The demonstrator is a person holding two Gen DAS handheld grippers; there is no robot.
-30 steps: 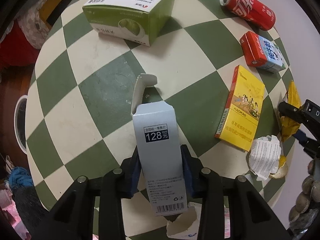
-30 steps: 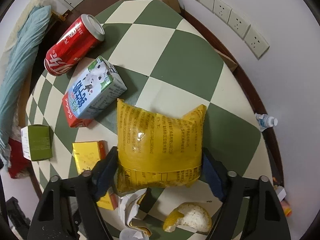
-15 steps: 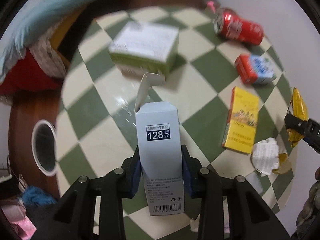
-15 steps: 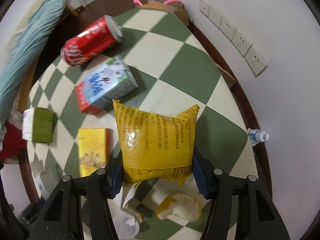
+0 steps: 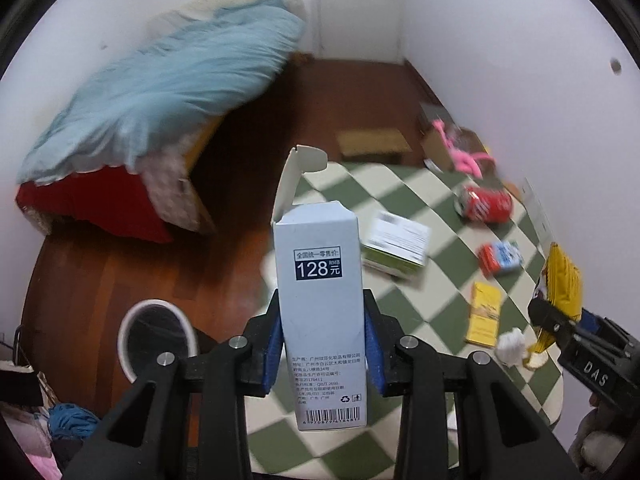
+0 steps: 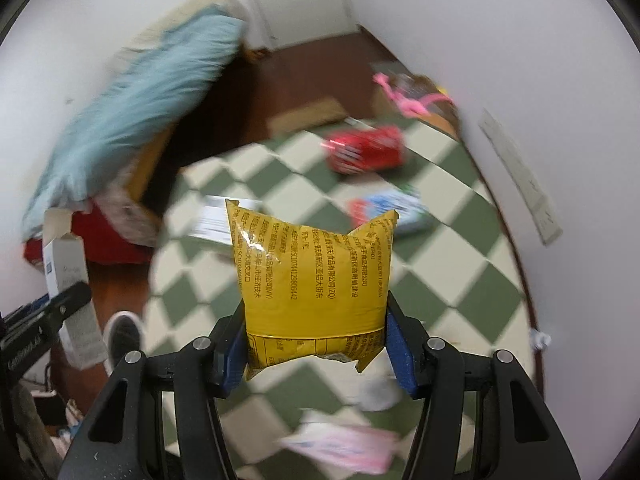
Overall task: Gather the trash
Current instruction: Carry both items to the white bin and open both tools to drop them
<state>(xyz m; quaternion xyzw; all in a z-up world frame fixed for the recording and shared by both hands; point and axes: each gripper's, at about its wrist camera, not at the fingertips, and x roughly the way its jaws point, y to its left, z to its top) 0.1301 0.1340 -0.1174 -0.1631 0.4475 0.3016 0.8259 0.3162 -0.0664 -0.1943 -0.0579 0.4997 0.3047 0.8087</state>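
In the left wrist view, the left gripper is clamped on a pale grey carton marked 128, its blue pads pressing both sides and its top flap open; the carton is held up off the green-and-cream checkered table. On the table lie a red soda can, a green box, a red-and-blue drink carton, a yellow flat box and crumpled white paper (all slightly blurred). A white-rimmed bin stands on the wooden floor just beside the table. In the right wrist view, the right gripper is closed on a puffy yellow snack bag, 1 pad on each side, held above the table; its jaws have just been closing a little with the bag between them.
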